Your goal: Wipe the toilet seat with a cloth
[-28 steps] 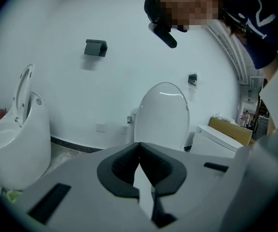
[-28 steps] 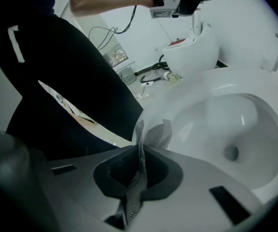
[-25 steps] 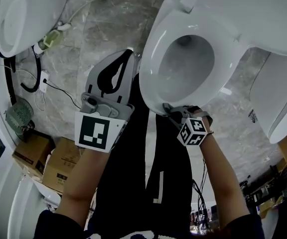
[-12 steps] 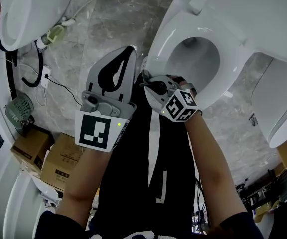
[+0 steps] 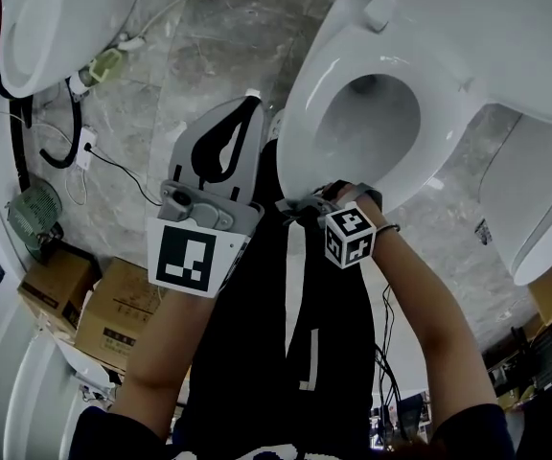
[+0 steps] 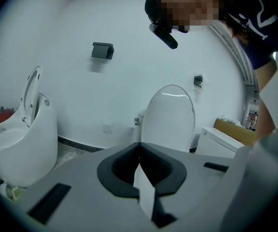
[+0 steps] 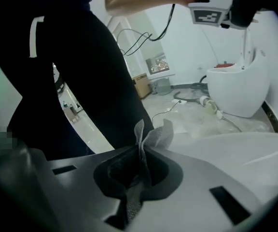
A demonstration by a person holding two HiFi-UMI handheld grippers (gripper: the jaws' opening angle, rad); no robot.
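Note:
The white toilet seat [image 5: 300, 132] rings the open bowl at the upper middle of the head view. My right gripper [image 5: 295, 203] sits at the seat's near front rim, shut on a grey mesh cloth [image 7: 152, 135] that sticks out past its jaws [image 7: 141, 153]. The seat's white surface [image 7: 255, 149] lies just beside the cloth in the right gripper view. My left gripper [image 5: 247, 103] hovers left of the bowl over the floor, jaws shut with nothing in them [image 6: 139, 146].
A second toilet [image 5: 46, 17] stands at the top left, with cables [image 5: 65, 142] and a plug strip on the grey marble floor. Cardboard boxes [image 5: 113, 314] lie at the lower left. Another white toilet [image 5: 544, 199] is at the right. The person's black trousers [image 5: 276, 314] stand close to the bowl.
My right gripper swept with the cloth from the front rim up to the seat's left side, then came back down to the front rim. The left gripper barely moved.

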